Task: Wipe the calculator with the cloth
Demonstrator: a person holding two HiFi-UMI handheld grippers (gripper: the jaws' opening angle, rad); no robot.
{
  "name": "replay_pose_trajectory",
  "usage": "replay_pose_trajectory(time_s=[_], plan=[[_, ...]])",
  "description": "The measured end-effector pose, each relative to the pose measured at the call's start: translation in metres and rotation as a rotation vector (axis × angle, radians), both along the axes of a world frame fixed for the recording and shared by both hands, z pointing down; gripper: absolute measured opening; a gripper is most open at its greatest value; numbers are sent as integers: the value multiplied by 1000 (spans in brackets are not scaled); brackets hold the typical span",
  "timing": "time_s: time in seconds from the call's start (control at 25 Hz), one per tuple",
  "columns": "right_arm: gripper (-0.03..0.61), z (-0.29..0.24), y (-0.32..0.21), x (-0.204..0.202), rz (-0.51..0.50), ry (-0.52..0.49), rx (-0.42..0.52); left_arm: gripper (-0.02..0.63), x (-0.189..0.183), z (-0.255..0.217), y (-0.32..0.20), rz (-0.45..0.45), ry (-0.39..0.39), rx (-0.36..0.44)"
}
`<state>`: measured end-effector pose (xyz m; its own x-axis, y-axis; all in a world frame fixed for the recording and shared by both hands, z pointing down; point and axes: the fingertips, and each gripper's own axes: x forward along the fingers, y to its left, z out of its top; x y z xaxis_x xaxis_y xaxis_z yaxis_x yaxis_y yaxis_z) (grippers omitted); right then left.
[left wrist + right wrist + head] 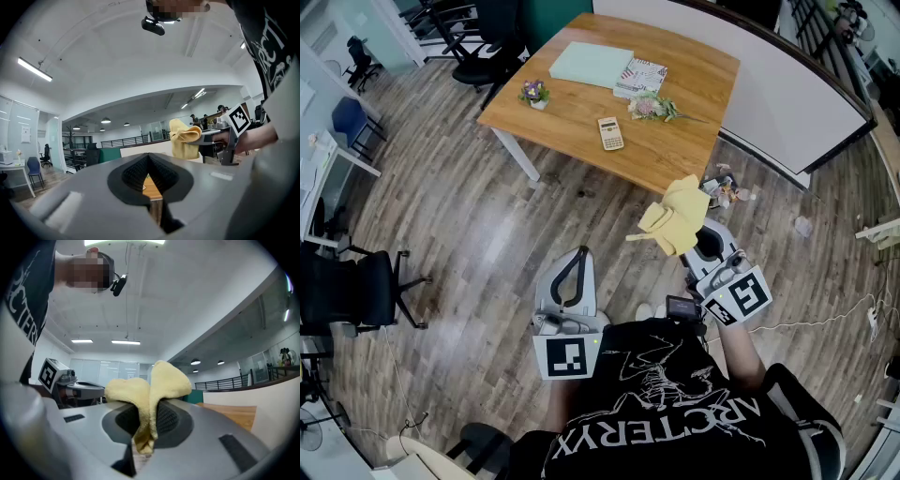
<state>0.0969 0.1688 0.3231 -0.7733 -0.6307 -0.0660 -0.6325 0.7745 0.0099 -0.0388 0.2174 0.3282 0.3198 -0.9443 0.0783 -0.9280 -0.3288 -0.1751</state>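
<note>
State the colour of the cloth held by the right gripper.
Pale yellow. The cloth shows best in the right gripper view, pinched between the jaws.

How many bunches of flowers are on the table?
2. A little potted bunch sits near the left edge of the table; a loose bunch lies beside the patterned book. None seem hidden.

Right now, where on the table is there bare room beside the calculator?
Bare wood between the potted plant and the calculator, and along the table edge right of the flowers. Crowded at the back: folder and book.
</note>
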Motion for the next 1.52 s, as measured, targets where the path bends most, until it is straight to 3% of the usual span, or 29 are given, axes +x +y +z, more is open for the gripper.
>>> replay_pose_trajectory(time_s=[0.64, 0.92, 1.04, 1.16, 1.52], plan=[[55, 0, -4, 13, 25, -15, 10, 9, 7, 3, -7, 2, -3, -10], [54, 11, -12, 17, 8, -12, -2, 9, -1, 9, -17, -74, 15, -4], [54, 11, -24, 40, -6, -59, -38, 9, 12, 6, -26, -122, 15, 12], [55, 16, -36, 53, -19, -16, -24, 9, 25, 5, -35, -138, 1, 18], [55, 43, -98, 41, -32, 22, -53, 9, 27, 19, -104, -97, -8, 0]])
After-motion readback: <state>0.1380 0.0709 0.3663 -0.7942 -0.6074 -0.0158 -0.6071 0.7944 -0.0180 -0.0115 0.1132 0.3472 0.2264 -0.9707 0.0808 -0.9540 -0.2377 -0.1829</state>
